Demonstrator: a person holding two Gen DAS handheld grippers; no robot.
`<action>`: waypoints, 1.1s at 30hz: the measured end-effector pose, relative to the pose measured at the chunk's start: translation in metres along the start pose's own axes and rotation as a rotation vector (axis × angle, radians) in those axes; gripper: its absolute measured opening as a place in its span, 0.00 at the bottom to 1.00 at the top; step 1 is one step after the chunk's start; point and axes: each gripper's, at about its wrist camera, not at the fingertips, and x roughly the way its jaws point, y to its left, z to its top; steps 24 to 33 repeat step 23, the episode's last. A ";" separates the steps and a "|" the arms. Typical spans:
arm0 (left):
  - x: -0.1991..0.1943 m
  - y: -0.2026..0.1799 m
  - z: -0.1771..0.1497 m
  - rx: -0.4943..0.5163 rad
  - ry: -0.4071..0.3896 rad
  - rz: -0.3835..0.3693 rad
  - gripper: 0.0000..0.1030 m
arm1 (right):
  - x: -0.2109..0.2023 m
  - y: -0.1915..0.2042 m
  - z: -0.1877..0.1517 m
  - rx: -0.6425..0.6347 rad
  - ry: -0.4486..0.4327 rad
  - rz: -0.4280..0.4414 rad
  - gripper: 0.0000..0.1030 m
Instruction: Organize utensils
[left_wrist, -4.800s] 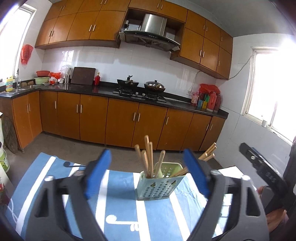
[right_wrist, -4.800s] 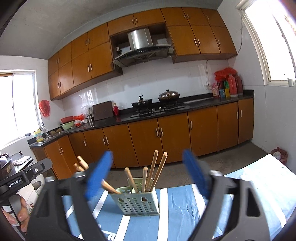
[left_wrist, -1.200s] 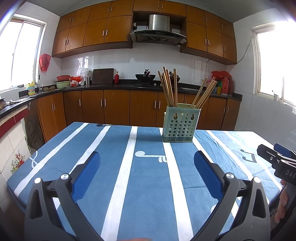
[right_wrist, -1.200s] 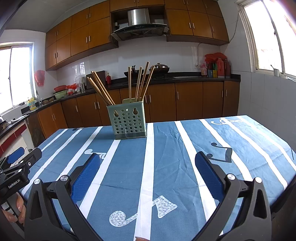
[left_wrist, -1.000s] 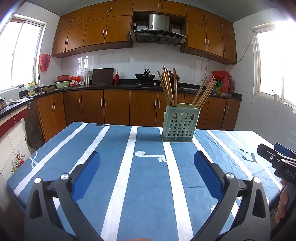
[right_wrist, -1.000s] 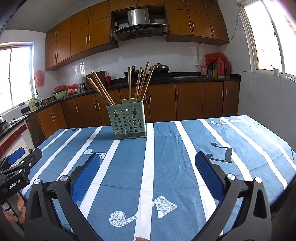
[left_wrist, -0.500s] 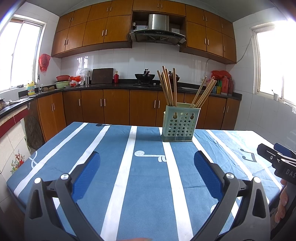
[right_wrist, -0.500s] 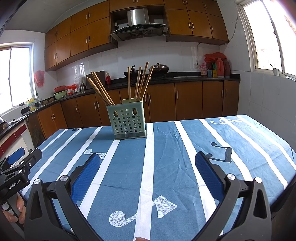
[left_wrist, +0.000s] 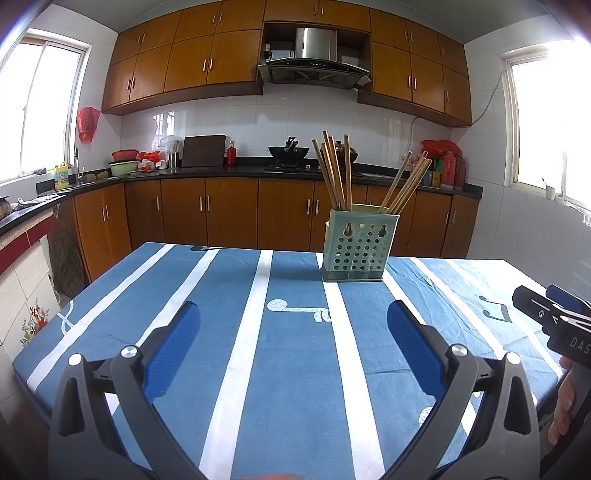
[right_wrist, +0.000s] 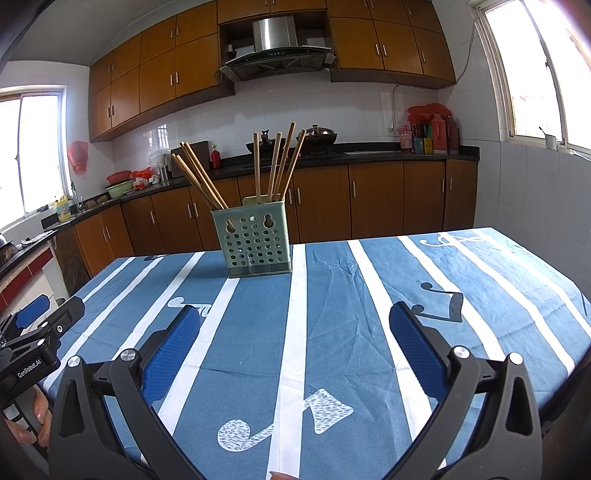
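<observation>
A pale green perforated utensil holder (left_wrist: 357, 243) stands upright on the far side of the blue striped tablecloth (left_wrist: 288, 369). Several wooden chopsticks (left_wrist: 334, 173) stand in it in two bunches. It also shows in the right wrist view (right_wrist: 255, 243) with its chopsticks (right_wrist: 275, 166). My left gripper (left_wrist: 293, 325) is open and empty, low over the near part of the table. My right gripper (right_wrist: 293, 325) is open and empty too, over the near edge. Both are well short of the holder.
The other gripper shows at the right edge of the left wrist view (left_wrist: 554, 317) and at the left edge of the right wrist view (right_wrist: 33, 332). Kitchen counters (left_wrist: 221, 171) and wooden cabinets (left_wrist: 229, 210) stand behind the table.
Since 4.8 s ago both grippers have drawn back from the holder to the near side of the table. Over the last second nothing has visibly moved.
</observation>
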 end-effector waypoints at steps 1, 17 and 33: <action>0.000 0.000 0.000 0.000 0.000 0.000 0.96 | 0.000 0.000 0.000 0.000 0.000 0.000 0.98; 0.000 -0.002 -0.001 0.003 -0.002 0.000 0.96 | 0.001 0.001 -0.002 0.008 0.004 -0.002 0.98; -0.001 -0.001 -0.001 -0.004 0.002 -0.002 0.96 | 0.001 0.001 -0.002 0.008 0.005 -0.001 0.98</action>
